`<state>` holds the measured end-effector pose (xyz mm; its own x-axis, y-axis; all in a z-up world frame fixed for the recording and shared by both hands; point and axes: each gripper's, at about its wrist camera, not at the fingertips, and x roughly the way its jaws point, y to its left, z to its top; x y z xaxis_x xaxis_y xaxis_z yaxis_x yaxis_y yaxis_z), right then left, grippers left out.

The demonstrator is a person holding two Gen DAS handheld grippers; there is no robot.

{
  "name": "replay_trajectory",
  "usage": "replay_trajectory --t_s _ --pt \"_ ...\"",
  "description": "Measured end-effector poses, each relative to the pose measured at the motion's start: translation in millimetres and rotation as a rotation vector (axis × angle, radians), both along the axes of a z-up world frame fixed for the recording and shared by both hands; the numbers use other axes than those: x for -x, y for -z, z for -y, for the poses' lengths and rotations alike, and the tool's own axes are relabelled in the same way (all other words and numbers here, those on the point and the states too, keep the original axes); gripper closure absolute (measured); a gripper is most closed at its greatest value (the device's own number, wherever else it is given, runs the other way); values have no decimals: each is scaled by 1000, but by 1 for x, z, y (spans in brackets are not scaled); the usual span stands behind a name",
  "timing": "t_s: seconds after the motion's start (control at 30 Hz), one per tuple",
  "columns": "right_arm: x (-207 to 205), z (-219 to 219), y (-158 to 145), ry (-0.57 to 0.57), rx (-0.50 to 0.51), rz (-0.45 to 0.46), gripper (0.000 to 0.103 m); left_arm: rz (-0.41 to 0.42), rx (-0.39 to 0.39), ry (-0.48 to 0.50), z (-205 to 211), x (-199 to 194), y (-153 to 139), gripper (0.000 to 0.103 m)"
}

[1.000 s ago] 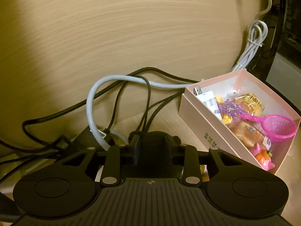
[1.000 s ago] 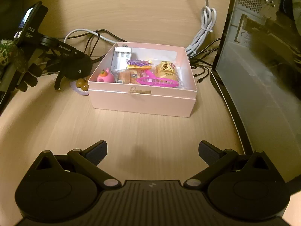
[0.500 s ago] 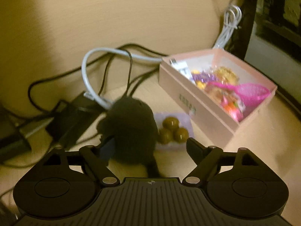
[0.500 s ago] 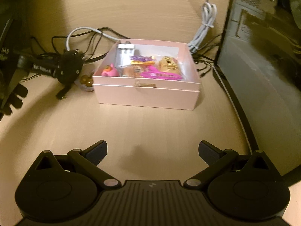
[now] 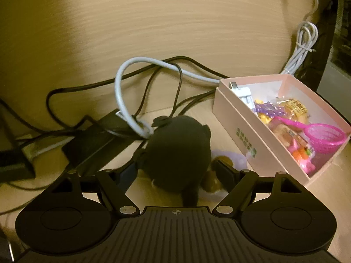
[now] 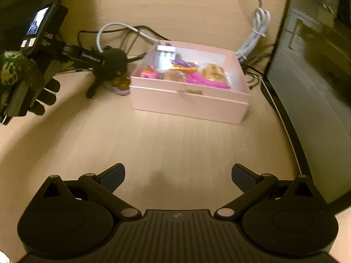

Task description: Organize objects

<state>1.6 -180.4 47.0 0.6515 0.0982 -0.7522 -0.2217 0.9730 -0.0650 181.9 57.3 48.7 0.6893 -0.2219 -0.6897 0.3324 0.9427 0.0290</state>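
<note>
1. Straddling a dark, rounded plush toy (image 5: 178,151), the left gripper (image 5: 175,168) has one finger (image 5: 129,172) on each flank of the soft body. The jaws are partly closed, but whether the pads press the fabric or stand just clear of it I cannot tell.

2. Directly ahead of the left tool and between its fingers, the toy seems to rest on the pale wood-grain tabletop (image 5: 175,32). Its long axis runs roughly along the tool's forward line, with a thin dark tail pointing back toward the gripper body, so the fingers would close across its narrow width.

3. Just right of the toy, beside the right finger, lies a small cluster of brown round pieces on a pale purple backing (image 5: 221,166).

4. Further forward and to the right stands the open pink cardboard box (image 5: 239,127). It holds a pink plastic net scoop (image 5: 324,134), purple beads, wrapped snacks and a white charger.

5. Forward-left of the left tool is a tangle of black and grey cables (image 5: 122,92), touching the top of the toy; it could snag on a lift.

6. Hovering well short of the box, the right gripper (image 6: 178,175) is spread wide and empty. The left is much nearer the toy, so the pick and the carry rightward to the box look like its job.
</note>
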Motion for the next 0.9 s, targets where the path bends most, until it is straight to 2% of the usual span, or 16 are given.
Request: replay_trajectory --t_s 0.23,0.27,0.3,0.43,0.57,0.7,0.73,0.8,0.83,0.87,0.9 --pt "-3 13 6 64 8 -18 0 -23 27 2 9 -16 14 20" --pt "-3 14 6 65 9 -18 0 -27 37 -1 7 -16 16 23" --pt "-4 14 6 64 10 -19 0 -31 39 -9 4 -17 16 31" --pt "-14 5 3 27 14 -7 0 -88 103 -58 -19 -6 7 34" --pt "-37 -25 -9 -63 5 39 0 -94 252 -130 -61 38 -5 35" --pt "-65 -78 -25 -175 20 158 0 -112 401 -249 -99 99 -13 35" --pt "-73 -94 -27 -207 47 193 4 -118 426 -281 -107 115 -14 35" --pt "-91 -125 -24 -260 124 231 26 -138 463 -327 -118 139 -15 35" --pt "-102 -142 -20 -286 167 228 43 -149 479 -352 -125 150 -16 35" --pt "-112 -156 -16 -300 204 218 54 -159 491 -377 -131 162 -17 35" --pt "-125 -169 -10 -303 240 208 55 -163 498 -389 -136 172 -18 35"
